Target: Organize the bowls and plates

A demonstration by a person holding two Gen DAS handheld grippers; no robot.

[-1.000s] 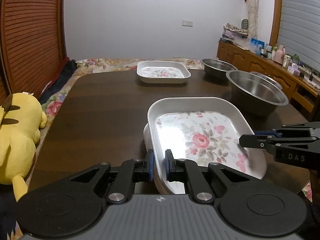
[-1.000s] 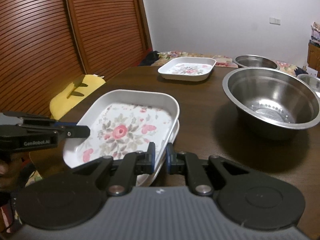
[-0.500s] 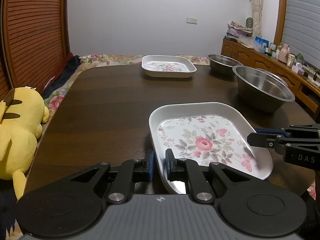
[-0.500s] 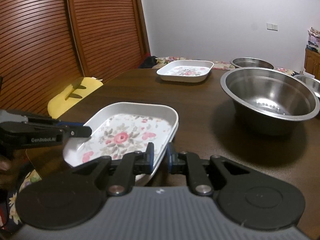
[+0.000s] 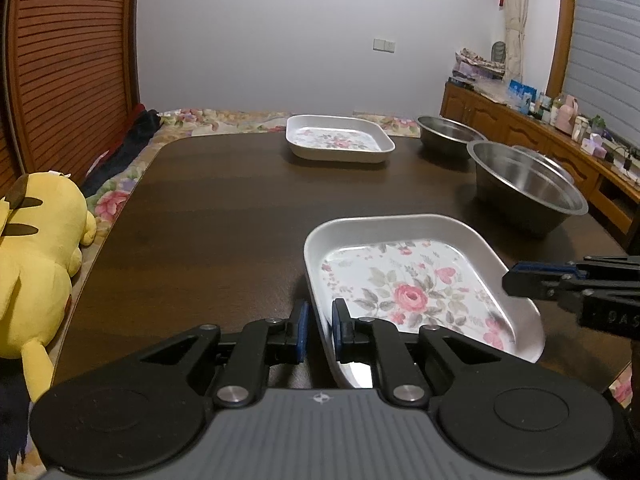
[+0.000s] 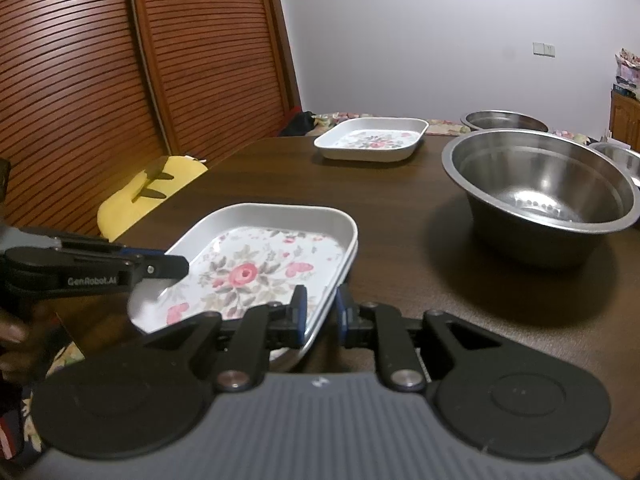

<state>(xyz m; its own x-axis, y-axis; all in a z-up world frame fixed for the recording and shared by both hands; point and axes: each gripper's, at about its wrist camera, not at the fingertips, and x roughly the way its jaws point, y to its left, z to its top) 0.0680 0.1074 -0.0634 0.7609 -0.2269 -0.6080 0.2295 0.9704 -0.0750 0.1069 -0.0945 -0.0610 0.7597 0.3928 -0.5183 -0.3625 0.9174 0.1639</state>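
A white floral plate (image 5: 408, 292) (image 6: 256, 268) lies level, nested on a second white plate whose rim shows just under it, near the front of the dark table (image 5: 220, 220). My left gripper (image 5: 320, 332) (image 6: 180, 266) is shut on the plate's left rim. My right gripper (image 6: 322, 316) (image 5: 510, 280) straddles the opposite rim; its jaws are opening, with a thin gap showing beside the rim. Another floral plate (image 5: 340, 140) (image 6: 372, 140) sits at the far side. A large steel bowl (image 5: 524, 184) (image 6: 540, 184) stands right of the stack.
A smaller steel bowl (image 5: 448, 130) (image 6: 504, 120) is at the far right, with a third bowl (image 6: 620, 156) behind the large one. A yellow plush toy (image 5: 36, 260) lies left of the table. A wooden sideboard (image 5: 520, 128) runs along the right wall.
The floral plate came down from a tilt and now lies flat in the lower plate. Both pairs of jaws stand slightly wider than before, the right pair more so.
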